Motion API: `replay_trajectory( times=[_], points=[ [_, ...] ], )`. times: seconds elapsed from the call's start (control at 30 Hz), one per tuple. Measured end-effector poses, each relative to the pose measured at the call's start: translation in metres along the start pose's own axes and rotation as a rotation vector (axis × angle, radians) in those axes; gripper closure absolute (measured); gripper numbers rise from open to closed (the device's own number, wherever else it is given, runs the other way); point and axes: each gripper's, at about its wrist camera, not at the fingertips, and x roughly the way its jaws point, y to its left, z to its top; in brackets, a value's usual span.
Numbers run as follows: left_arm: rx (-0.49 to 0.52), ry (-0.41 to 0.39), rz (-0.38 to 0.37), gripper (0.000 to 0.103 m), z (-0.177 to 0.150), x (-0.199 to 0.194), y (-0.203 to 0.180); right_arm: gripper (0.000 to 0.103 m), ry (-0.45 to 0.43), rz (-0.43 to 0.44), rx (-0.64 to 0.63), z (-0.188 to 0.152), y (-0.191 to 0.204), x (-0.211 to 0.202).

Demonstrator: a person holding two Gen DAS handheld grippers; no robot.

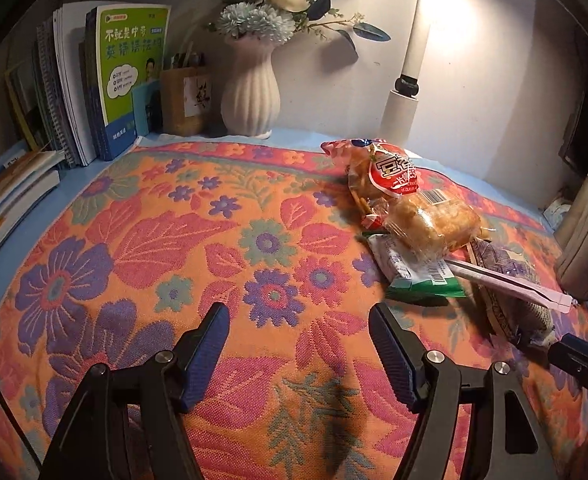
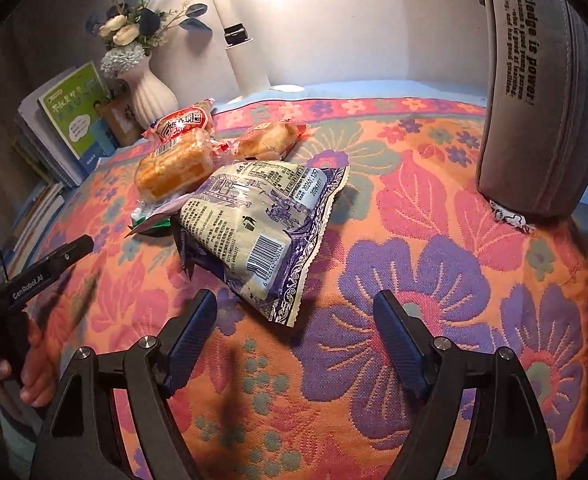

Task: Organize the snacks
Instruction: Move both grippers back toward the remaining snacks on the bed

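Snacks lie heaped on a flowered cloth. In the left wrist view a red-labelled bag lies farthest, a clear-wrapped bun sits on a green-white packet, and a pink stick pack crosses a purple-patterned bag. My left gripper is open over bare cloth, left of the heap. In the right wrist view the purple-patterned bag lies just ahead of my right gripper, which is open with nothing between its fingers. Behind it lie the bun, a second bun and the red-labelled bag.
Books, a wooden pen holder, a white vase of flowers and a lamp post stand along the back wall. A grey pencil case stands upright at the right. A hand holds the left gripper's handle.
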Motion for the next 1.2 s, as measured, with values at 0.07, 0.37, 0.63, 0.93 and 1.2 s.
replay_trajectory(
  times=[0.07, 0.37, 0.63, 0.93, 1.2],
  points=[
    [0.004, -0.004, -0.002, 0.027, 0.000, -0.001, 0.000, 0.022, 0.004, 0.008, 0.012, 0.000, -0.002, 0.000],
    [-0.008, -0.012, -0.024, 0.027, 0.002, -0.001, 0.004, 0.021, 0.006, -0.024, -0.031, -0.001, 0.007, 0.003],
    [0.134, 0.027, -0.168, 0.027, 0.037, -0.011, -0.030, 0.021, 0.013, 0.006, -0.029, 0.000, 0.006, 0.003],
    [0.564, 0.052, -0.221, 0.027, 0.076, 0.033, -0.100, 0.021, 0.083, 0.025, -0.150, 0.020, 0.015, 0.005],
    [0.638, 0.084, -0.232, 0.041, 0.077, 0.070, -0.109, 0.021, 0.128, 0.024, -0.215, 0.035, 0.023, 0.021]
  ],
)
